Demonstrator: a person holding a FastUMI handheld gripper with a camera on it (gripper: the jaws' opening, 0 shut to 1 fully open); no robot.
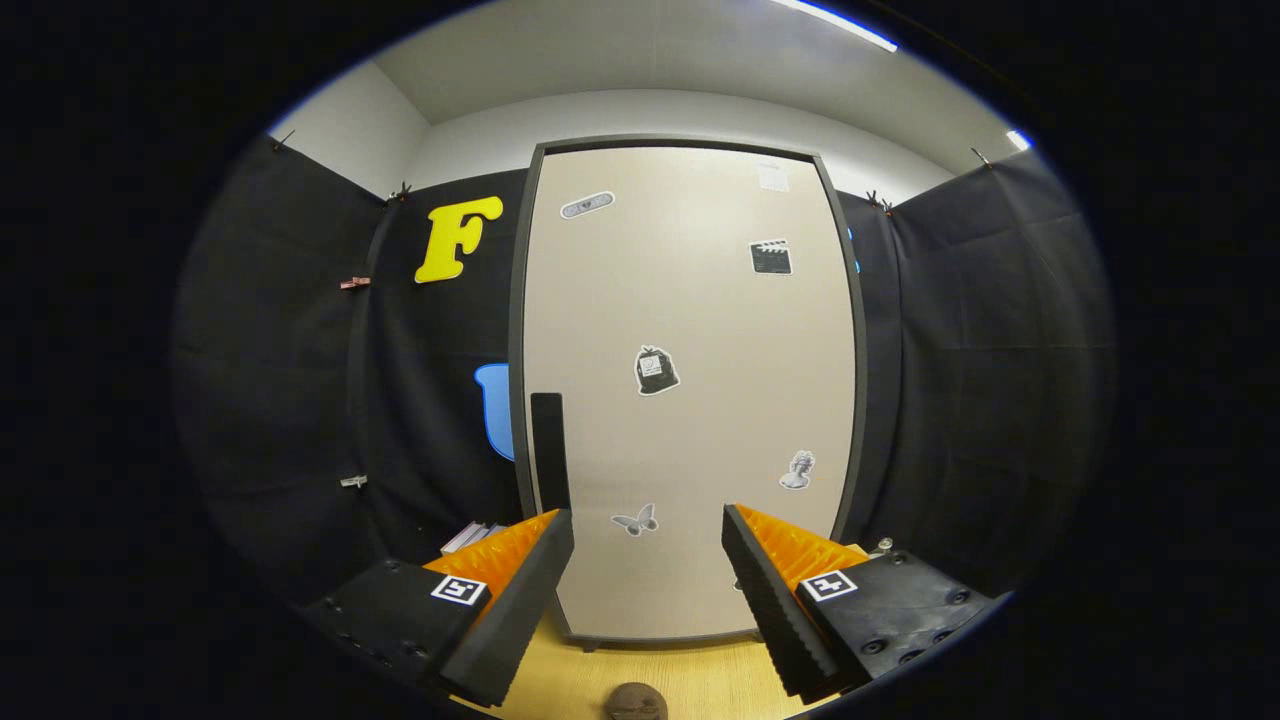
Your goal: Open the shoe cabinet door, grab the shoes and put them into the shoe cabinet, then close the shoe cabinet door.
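Matt smooth shoe cabinet door (pixel 690 400); wood-grain floor (pixel 700 680); ridged hand-held gripper (pixel 648 530) fingers (pixel 520 590)

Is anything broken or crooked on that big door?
Nothing stands out. The cabinet door is shut and sits straight in its frame, its stickers flat and its dark handle upright. The claw is open ahead of it, touching nothing.

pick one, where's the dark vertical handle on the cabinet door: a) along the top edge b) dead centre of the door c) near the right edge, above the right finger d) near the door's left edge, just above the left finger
d: the handle stands upright by the left edge of the shut cabinet door, just beyond the left fingertip of the open gripper, which holds nothing.
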